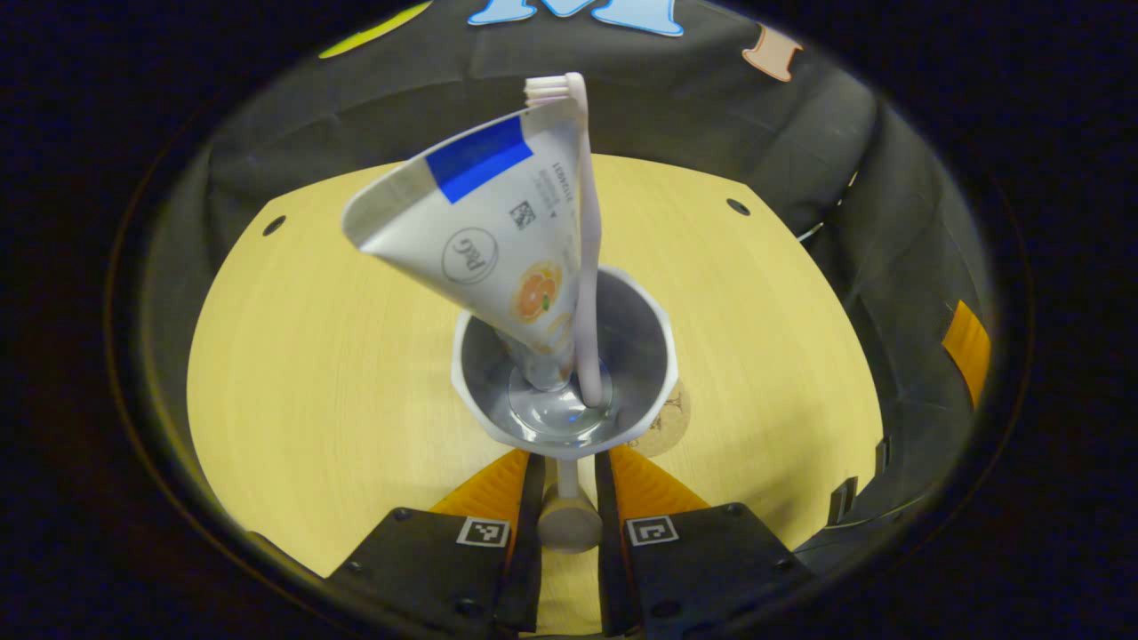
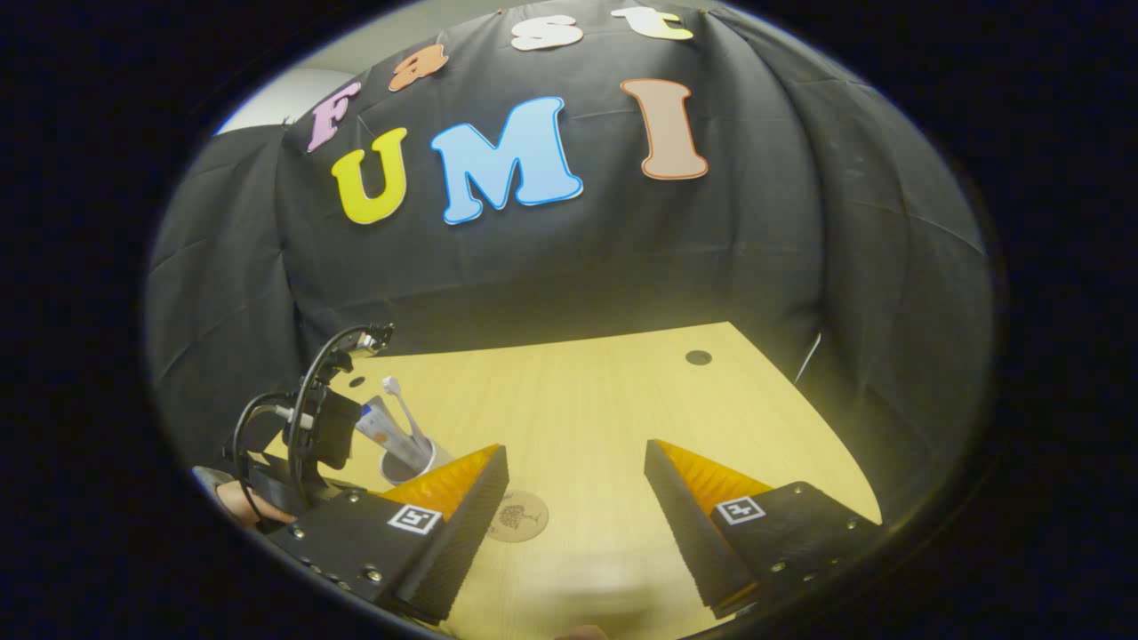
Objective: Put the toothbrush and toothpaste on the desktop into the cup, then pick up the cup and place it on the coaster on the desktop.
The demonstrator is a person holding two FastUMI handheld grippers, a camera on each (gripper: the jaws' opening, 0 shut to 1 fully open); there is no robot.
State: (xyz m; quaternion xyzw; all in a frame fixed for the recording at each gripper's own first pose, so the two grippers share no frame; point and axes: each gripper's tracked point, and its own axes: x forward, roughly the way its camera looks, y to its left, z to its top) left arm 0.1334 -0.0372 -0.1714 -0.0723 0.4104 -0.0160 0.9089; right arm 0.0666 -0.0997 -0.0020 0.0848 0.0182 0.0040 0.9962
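Pale yellow wood for the one table (image 1: 338,373), with two dark round holes (image 1: 274,224) near its far edge in the left gripper view. At the middle of that view, one grey-white cup (image 1: 645,356) with a wide faceted rim, seen from above. Inside it, two things: one toothpaste tube (image 1: 471,240), cap down on the cup's floor and flat crimped end up, leaning left, and one pale pink toothbrush (image 1: 587,267), handle end down and bristles at the top, resting against the tube's right edge. Just behind the cup's right side, peeking out past the rim, one round brown coaster (image 1: 669,416), flat on the wood.

Left gripper (image 1: 569,458) nearly closed: two fingers drawn in to a narrow slot, pressing from either side on the cup's slim handle, which ends in a round knob between them.

Right gripper (image 2: 576,453) spread wide, two fingers well apart, nothing between them but bare table. In the right gripper view, the same cup low on the left, partly hidden behind that gripper's left finger, tube and brush sticking up out of it. Coaster to the right of the cup there, with nothing on it, its left edge hidden by the same finger. Cannot tell whether the cup touches the table or hangs just above it. One hand (image 2: 242,503) at the lower left edge, behind the other gripper and its looped black cables (image 2: 307,400).
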